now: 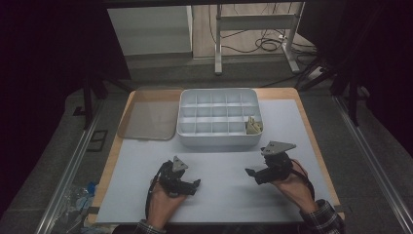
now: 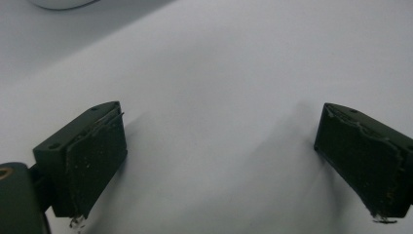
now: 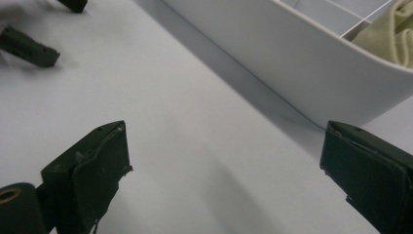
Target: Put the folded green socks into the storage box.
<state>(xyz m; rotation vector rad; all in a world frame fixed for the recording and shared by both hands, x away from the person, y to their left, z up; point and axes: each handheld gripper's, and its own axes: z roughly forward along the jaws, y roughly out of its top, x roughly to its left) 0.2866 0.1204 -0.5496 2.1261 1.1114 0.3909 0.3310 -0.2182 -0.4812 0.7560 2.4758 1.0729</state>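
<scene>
Beyond the right hand-held gripper (image 1: pixel 251 172) (jaws spread, empty), the divided tray (image 1: pixel 218 139), well apart.

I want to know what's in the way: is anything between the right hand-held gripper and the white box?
Nothing. In the high view, only bare mat lies between the right hand-held gripper and the white box. The right gripper view shows the same.

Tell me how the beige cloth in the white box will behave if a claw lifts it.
The cloth looks crumpled and folded, so it is probably floppy and light. It may drag on the divider walls of the box.
</scene>
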